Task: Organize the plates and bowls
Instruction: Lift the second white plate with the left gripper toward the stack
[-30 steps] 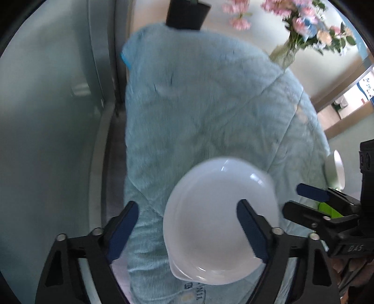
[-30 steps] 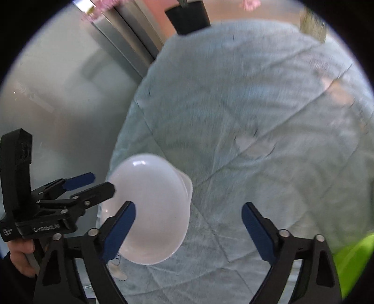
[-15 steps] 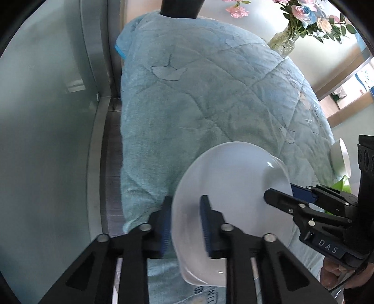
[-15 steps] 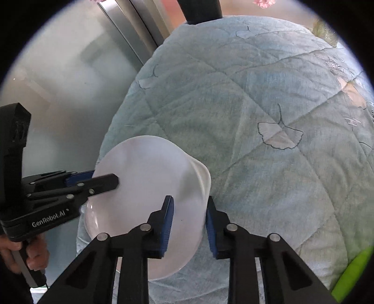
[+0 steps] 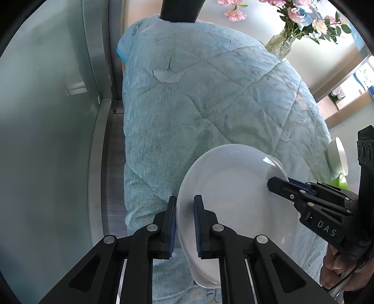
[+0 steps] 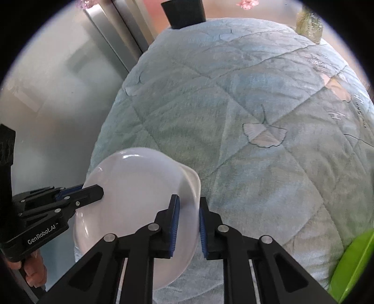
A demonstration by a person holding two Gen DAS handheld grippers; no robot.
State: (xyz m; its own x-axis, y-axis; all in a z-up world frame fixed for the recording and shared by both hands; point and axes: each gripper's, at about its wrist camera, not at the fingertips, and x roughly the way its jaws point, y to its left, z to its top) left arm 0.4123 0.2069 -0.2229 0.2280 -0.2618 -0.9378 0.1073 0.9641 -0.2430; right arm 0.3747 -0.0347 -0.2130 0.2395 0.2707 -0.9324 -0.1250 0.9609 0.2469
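Note:
A white deep plate (image 5: 229, 187) rests tilted near the front edge of a pale blue quilted cover (image 5: 210, 93). My left gripper (image 5: 184, 203) has its blue pads on either side of the plate's left rim, jaws closing and pressing on it. My right gripper (image 6: 188, 203) clamps the opposite rim the same way, its jaws also closing. Each gripper appears in the other's view: the right gripper (image 5: 280, 183) at the plate's right edge, the left gripper (image 6: 91, 189) at its left edge. In the right wrist view the plate (image 6: 135, 187) shows a second white edge behind its right rim.
A white bowl (image 5: 339, 156) lies on its side at the cover's right edge, above a lime green object (image 5: 340, 180). A glass vase of flowers (image 5: 280, 44) and a black post (image 5: 182, 9) stand at the back. A frosted glass partition (image 5: 46, 140) runs along the left.
Both grippers went from wide open beside the plate to closed on its two opposite rims. The plate has tipped slightly between them.

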